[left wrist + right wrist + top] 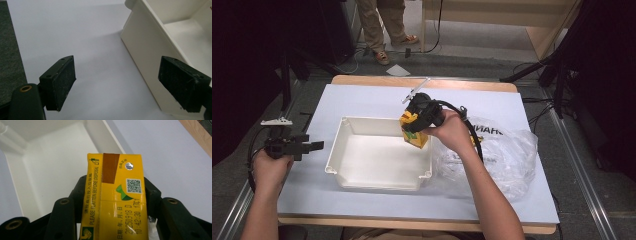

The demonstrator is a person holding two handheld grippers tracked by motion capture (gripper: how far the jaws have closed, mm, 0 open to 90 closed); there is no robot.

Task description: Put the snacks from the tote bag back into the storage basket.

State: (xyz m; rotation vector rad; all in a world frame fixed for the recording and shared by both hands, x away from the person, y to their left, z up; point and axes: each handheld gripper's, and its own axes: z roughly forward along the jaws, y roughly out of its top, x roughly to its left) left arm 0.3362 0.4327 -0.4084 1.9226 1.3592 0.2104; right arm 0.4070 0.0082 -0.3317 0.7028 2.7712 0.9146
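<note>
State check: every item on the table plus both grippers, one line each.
yellow carton: clamped between the right gripper's jaws, held over the bin's right rim
right gripper: shut on the carton
left gripper: open, nothing between the jaws, left of the bin
white bin: upright on the table, nothing visible inside
plastic bag: crumpled, lying right of the bin

The tub (343, 150) sits on the surface (362, 97), about mid-way across it. Just right of the tub lies a bag (512, 155), touching or nearly touching the tub's right wall. The carton (414, 131) hangs over the tub's far right corner, clamped between the fingers (153, 195) of the right gripper (417, 120). The left gripper (314, 146) is held at the surface's left edge, left of the tub and apart from it, its fingers (61, 80) spread with nothing between them. Behind the surface, a person (382, 25) stands on the floor.
</note>
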